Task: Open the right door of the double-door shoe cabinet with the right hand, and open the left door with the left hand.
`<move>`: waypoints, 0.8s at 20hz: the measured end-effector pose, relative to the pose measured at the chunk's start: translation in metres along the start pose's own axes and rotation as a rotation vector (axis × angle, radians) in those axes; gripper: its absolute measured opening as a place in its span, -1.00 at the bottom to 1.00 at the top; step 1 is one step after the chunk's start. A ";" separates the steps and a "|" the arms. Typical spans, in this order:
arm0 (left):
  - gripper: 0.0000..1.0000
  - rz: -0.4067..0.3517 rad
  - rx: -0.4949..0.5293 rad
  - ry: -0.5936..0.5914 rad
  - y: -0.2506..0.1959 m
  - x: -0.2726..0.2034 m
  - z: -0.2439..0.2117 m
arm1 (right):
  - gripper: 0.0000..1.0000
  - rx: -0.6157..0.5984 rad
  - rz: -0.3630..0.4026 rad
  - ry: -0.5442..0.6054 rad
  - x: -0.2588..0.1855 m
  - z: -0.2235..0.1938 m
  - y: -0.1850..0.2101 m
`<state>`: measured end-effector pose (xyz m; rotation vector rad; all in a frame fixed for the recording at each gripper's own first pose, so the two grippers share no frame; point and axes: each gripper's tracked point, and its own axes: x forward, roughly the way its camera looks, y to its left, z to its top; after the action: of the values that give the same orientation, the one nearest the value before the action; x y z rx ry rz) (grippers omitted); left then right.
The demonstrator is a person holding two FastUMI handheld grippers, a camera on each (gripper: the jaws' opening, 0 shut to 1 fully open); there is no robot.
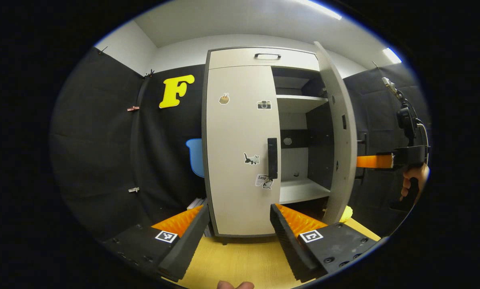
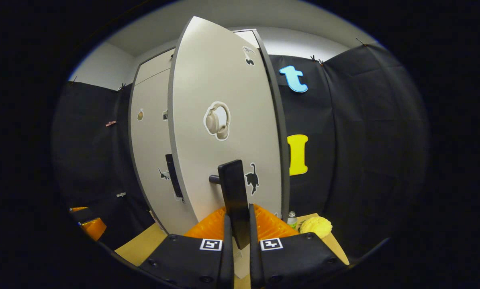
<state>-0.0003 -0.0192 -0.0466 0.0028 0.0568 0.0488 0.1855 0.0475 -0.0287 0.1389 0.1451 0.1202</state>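
Observation:
The pale shoe cabinet [image 1: 260, 59] stands ahead in the left gripper view. Its left door [image 1: 237, 152] is closed, with a dark vertical handle [image 1: 272, 158] at its inner edge. The right door [image 1: 338, 136] is swung out, showing shelves [image 1: 304, 190] inside. My left gripper [image 1: 240, 230] is open, a short way in front of the left door and below its handle. In the right gripper view my right gripper [image 2: 238, 230] is shut on the right door's handle [image 2: 233, 192], with the right door [image 2: 219, 132] close ahead. The right gripper [image 1: 378, 161] and a hand also appear at the right of the left gripper view.
The cabinet stands on a light wooden floor [image 1: 240, 261]. A yellow lumpy object [image 2: 316, 225] and a small bottle [image 2: 291, 219] sit right of the cabinet. A blue chair [image 1: 195, 156] shows behind the cabinet's left side. Black cloth walls close in on both sides.

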 end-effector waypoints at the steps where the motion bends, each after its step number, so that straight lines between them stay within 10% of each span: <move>1: 0.84 -0.008 -0.006 -0.002 -0.005 0.003 0.001 | -0.62 -0.024 -0.028 -0.002 0.000 0.002 -0.008; 6: 0.89 -0.001 -0.009 -0.001 -0.032 0.018 0.006 | -0.96 -0.149 -0.156 -0.066 0.002 0.031 -0.063; 16: 0.89 0.013 0.031 0.006 -0.073 0.033 0.023 | -0.41 -0.017 -0.086 -0.021 -0.004 0.028 -0.089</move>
<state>0.0376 -0.0907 -0.0259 0.0340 0.0638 0.0612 0.1953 -0.0438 -0.0134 0.1164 0.1290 0.0342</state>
